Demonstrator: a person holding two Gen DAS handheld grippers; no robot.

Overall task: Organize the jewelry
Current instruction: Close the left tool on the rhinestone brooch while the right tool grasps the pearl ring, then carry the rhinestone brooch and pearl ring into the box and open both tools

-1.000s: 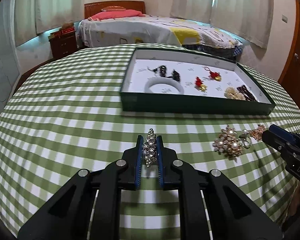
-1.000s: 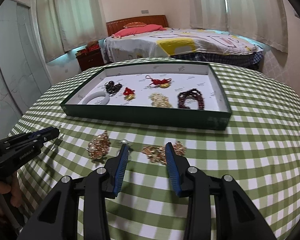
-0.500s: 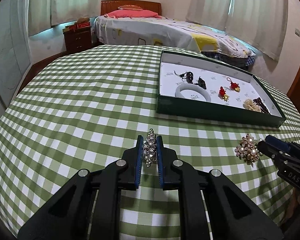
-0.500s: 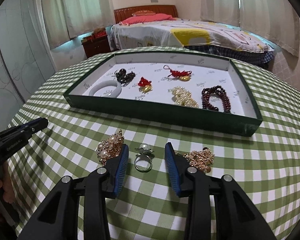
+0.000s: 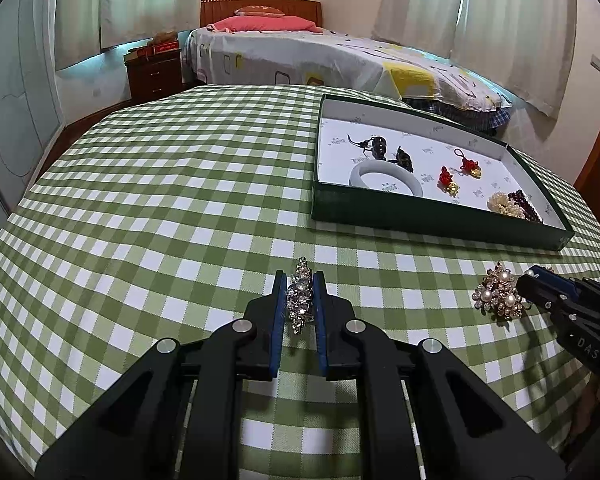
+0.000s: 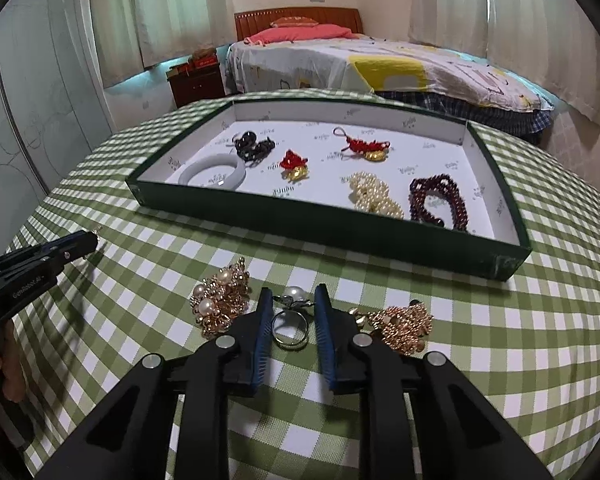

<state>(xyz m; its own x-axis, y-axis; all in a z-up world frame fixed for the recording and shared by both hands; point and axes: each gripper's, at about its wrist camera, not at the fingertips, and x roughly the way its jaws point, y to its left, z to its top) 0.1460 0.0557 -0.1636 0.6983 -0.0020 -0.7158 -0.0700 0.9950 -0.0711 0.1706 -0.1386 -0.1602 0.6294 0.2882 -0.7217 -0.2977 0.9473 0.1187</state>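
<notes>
Counting from the left, the left gripper (image 5: 298, 296) is clamped on a rhinestone brooch (image 5: 300, 300) held above the checked tablecloth (image 5: 160, 220). A gold-and-pearl cluster (image 6: 220, 304) lies loose. The right gripper (image 6: 290, 316) has just been closing around a pearl ring (image 6: 290, 322); whether the pads touch it yet is unclear. A gold piece (image 6: 404, 324) waits rightmost. Six items already sit in the green tray (image 6: 340, 232), so four remain.
</notes>
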